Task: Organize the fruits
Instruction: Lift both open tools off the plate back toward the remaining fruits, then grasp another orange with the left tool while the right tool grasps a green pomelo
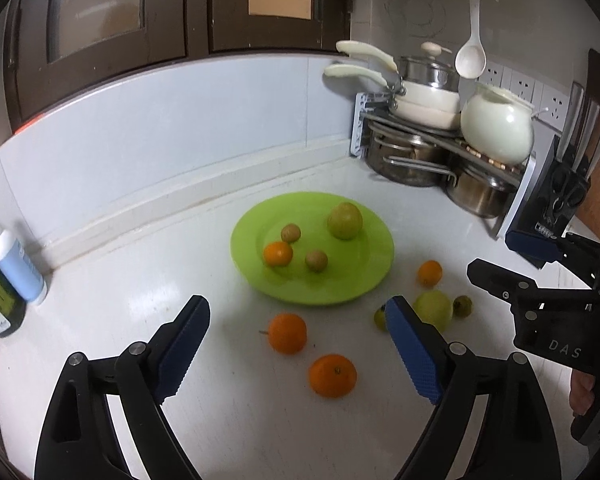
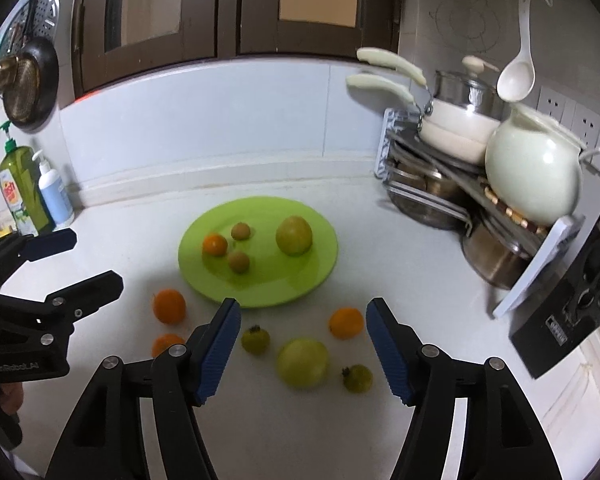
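Observation:
A lime-green plate [image 1: 364, 276] [image 2: 300, 280] on the white counter holds a green apple [image 1: 345, 221], a small orange [image 1: 278, 254] and two little brown fruits [image 1: 316, 260]. Loose on the counter lie three oranges [image 1: 287, 333], [image 1: 333, 375], [image 2: 346, 322], a green apple [image 2: 302, 363] and two small green fruits [image 2: 255, 339], [image 2: 357, 378]. My left gripper [image 1: 298, 304] is open above the two near oranges, touching nothing. My right gripper [image 2: 303, 306] is open above the loose apple, with nothing between its pads.
A corner rack [image 1: 440, 136] at the back right carries pots, pans and a white jar [image 2: 534, 172]. A knife block [image 2: 568, 312] stands at the right. Soap bottles [image 2: 24, 188] stand at the left by the wall. A white ladle [image 2: 516, 76] hangs above the rack.

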A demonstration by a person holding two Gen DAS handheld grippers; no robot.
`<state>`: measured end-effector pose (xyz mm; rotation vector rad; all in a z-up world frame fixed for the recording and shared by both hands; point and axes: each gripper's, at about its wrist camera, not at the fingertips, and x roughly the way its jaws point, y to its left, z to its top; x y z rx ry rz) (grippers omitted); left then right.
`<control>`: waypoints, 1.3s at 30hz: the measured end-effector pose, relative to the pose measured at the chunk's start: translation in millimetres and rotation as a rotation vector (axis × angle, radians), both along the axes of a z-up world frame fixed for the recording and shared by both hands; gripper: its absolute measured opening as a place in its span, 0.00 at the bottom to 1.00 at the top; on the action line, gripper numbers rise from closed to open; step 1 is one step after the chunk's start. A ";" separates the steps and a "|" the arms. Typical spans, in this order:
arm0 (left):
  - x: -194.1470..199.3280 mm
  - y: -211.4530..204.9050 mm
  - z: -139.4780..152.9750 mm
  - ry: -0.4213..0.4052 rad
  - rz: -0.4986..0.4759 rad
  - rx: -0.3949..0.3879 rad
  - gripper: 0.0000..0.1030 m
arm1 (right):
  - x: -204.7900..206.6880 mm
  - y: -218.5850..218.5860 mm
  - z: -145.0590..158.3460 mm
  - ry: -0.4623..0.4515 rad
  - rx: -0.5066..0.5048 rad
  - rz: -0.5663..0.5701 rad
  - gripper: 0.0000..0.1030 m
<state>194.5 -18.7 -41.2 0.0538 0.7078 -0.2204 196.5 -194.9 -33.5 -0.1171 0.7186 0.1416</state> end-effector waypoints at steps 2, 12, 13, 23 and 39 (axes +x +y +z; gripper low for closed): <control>-2.7 -2.5 -6.9 0.008 -0.001 0.017 0.87 | -0.5 -3.0 -7.9 0.022 0.006 0.003 0.64; -5.1 -15.1 -48.2 0.121 -0.020 0.050 0.87 | 2.7 -12.3 -47.6 0.128 0.011 0.004 0.64; -4.5 -15.8 -52.5 0.131 -0.023 0.053 0.87 | 3.5 -12.4 -50.9 0.136 0.011 0.004 0.64; 6.1 -22.8 -80.2 0.203 -0.034 0.044 0.78 | 18.8 -9.4 -76.0 0.196 0.016 0.045 0.64; 22.4 -34.5 -94.2 0.253 -0.080 0.025 0.43 | 43.4 -5.9 -97.1 0.251 -0.001 0.069 0.49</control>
